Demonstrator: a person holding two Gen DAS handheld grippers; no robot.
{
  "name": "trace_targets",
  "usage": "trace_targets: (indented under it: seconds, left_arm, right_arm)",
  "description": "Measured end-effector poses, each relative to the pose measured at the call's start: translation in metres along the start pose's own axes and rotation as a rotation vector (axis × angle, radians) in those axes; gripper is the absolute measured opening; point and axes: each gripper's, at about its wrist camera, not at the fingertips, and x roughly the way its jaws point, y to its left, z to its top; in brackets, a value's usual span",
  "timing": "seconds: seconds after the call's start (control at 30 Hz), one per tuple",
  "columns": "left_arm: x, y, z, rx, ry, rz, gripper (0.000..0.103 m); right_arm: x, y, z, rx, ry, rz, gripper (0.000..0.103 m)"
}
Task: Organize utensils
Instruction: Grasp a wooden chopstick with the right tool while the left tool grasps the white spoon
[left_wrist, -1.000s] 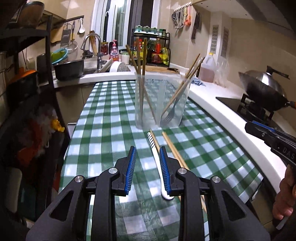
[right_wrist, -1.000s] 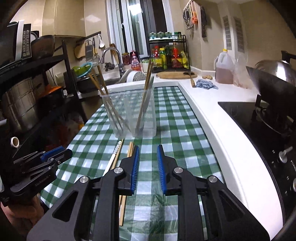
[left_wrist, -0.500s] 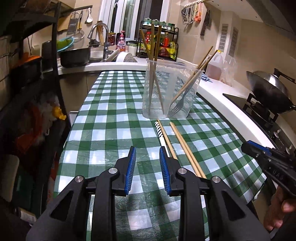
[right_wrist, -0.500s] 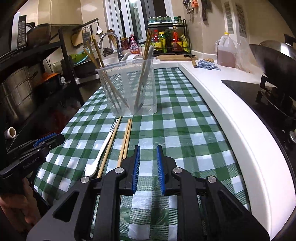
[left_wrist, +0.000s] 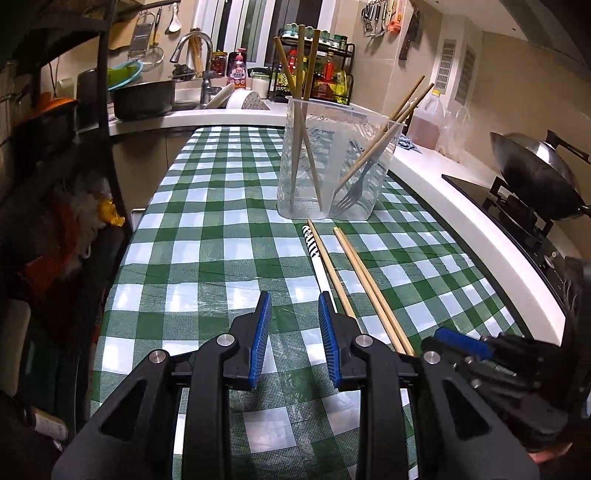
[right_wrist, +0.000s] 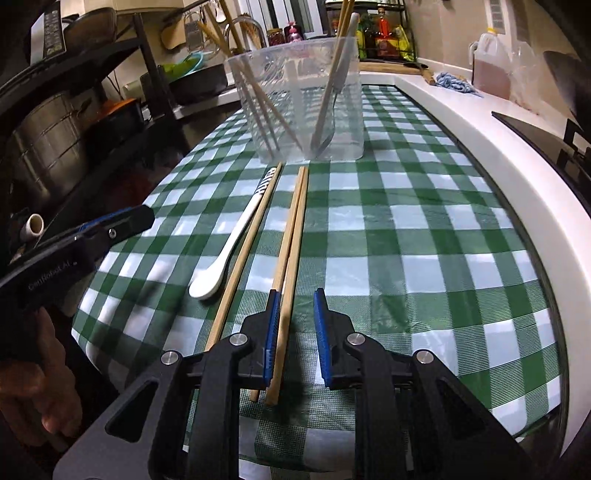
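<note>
A clear plastic holder stands on the green checked tablecloth with several chopsticks and a fork in it. In front of it lie a white spoon, a single chopstick and a chopstick pair. My right gripper is open and low over the near end of the pair, which runs between its fingers. My left gripper is open and empty above the cloth, left of the spoon.
A white counter edge runs along the right, with a stove and wok beyond. A black shelf rack with pots stands at the left. A sink, tap and spice rack are at the back.
Both grippers have drawn back toward the near table edge and lowered. The right gripper now straddles the near end of the chopstick pair. Both stay open.
</note>
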Motion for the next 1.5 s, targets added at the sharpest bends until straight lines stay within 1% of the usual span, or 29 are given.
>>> trace_targets:
  seconds: [0.13, 0.27, 0.33, 0.4, 0.43, 0.53, 0.7, 0.9, 1.03, 1.27, 1.3, 1.33, 1.37, 1.5]
  left_arm:
    - [0.003, 0.001, -0.001, -0.008, 0.011, -0.007, 0.026]
    - [0.008, 0.000, -0.005, -0.016, 0.036, -0.027, 0.026]
    - [0.013, -0.002, -0.009, -0.025, 0.062, -0.050, 0.026]
    - [0.018, -0.005, -0.012, -0.032, 0.086, -0.069, 0.026]
    - [0.021, -0.006, -0.015, -0.036, 0.099, -0.077, 0.026]
    - [0.030, -0.010, -0.021, -0.049, 0.129, -0.096, 0.026]
    - [0.038, -0.017, -0.027, -0.053, 0.156, -0.098, 0.026]
    - [0.044, -0.028, -0.032, -0.032, 0.170, -0.086, 0.027]
    - [0.044, -0.037, -0.033, 0.002, 0.165, -0.055, 0.027]
    - [0.044, -0.038, -0.033, 0.005, 0.159, -0.035, 0.026]
    - [0.044, -0.038, -0.033, 0.004, 0.158, -0.032, 0.026]
    - [0.043, -0.037, -0.033, -0.002, 0.158, -0.026, 0.021]
    - [0.043, -0.036, -0.033, -0.013, 0.157, -0.022, 0.019]
    - [0.040, -0.024, -0.032, -0.055, 0.155, 0.009, 0.014]
  right_arm:
    - [0.009, 0.005, -0.008, -0.024, 0.048, -0.019, 0.020]
    - [0.007, 0.012, -0.012, -0.070, 0.045, -0.055, 0.020]
    - [0.006, 0.013, -0.014, -0.081, 0.045, -0.067, 0.019]
    - [0.005, 0.012, -0.015, -0.086, 0.043, -0.084, 0.014]
    - [0.005, 0.012, -0.015, -0.085, 0.042, -0.094, 0.006]
    - [0.002, 0.004, -0.015, -0.058, 0.042, -0.118, 0.006]
    - [-0.006, -0.017, -0.018, -0.023, 0.031, -0.150, 0.007]
    - [-0.011, -0.031, -0.022, -0.002, 0.025, -0.141, 0.007]
    - [-0.011, -0.032, -0.023, -0.001, 0.022, -0.137, 0.007]
    - [-0.011, -0.031, -0.024, 0.002, 0.020, -0.132, 0.007]
    - [-0.011, -0.031, -0.024, 0.002, 0.019, -0.133, 0.007]
    - [-0.011, -0.031, -0.024, 0.002, 0.019, -0.135, 0.007]
    - [-0.011, -0.030, -0.023, 0.001, 0.019, -0.137, 0.007]
    - [-0.011, -0.030, -0.023, 0.006, 0.022, -0.131, 0.007]
